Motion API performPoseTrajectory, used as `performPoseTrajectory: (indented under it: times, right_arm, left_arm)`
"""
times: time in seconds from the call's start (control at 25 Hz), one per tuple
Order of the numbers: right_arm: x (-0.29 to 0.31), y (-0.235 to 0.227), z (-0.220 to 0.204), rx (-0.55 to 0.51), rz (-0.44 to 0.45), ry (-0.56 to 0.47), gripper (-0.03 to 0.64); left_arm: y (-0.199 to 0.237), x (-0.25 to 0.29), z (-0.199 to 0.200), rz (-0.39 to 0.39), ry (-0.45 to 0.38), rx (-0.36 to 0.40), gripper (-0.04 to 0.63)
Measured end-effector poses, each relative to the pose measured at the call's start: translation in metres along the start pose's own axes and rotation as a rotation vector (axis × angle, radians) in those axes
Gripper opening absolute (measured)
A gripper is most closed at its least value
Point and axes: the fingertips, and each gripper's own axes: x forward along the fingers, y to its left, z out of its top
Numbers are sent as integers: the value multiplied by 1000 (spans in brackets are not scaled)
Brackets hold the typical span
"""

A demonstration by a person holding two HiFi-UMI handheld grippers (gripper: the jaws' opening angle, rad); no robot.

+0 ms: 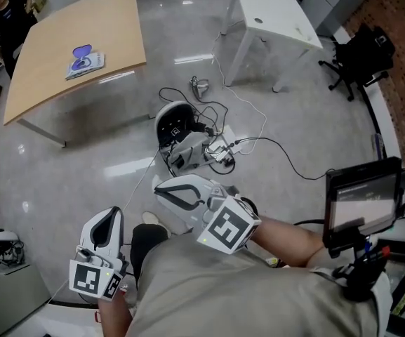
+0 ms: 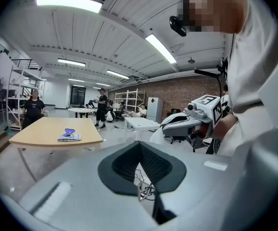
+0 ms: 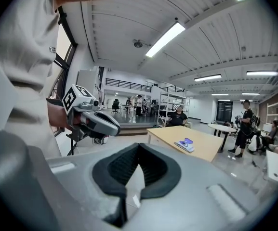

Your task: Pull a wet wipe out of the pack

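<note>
Left gripper [image 1: 113, 213]: closest in, low at 7 o'clock over the floor, jaws clenched tip to tip, nothing between them.
Right gripper [image 1: 158, 184]: just beyond, toward 1 o'clock of the left one, jaws pressed together too, empty.
Floor clutter [image 1: 188, 142]: cables and gear in a tangle at 12 o'clock, past both grippers.
Wet wipe pack [image 1: 85, 62]: way out at 11 o'clock, lying flat on the wooden table [image 1: 48, 83], purple flap on top, well apart from both grippers.
White table [image 1: 272, 12]: farthest off, at 1 o'clock.
</note>
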Motion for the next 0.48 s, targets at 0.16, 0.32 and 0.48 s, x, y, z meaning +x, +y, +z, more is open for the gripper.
performPoseTrajectory:
  times: [0.16, 0.32, 0.48]
  right_arm:
    - [14, -19, -3, 4, -15, 16, 2]
    - [41, -30, 6, 10, -37, 7, 3]
    - [81, -40, 23, 10, -31, 20, 3]
  left_arm:
    - [22, 12, -3, -7, 11, -8, 6]
    - [52, 20, 5, -30, -4, 13, 6]
    - [93, 22, 19, -44, -28, 19, 6]
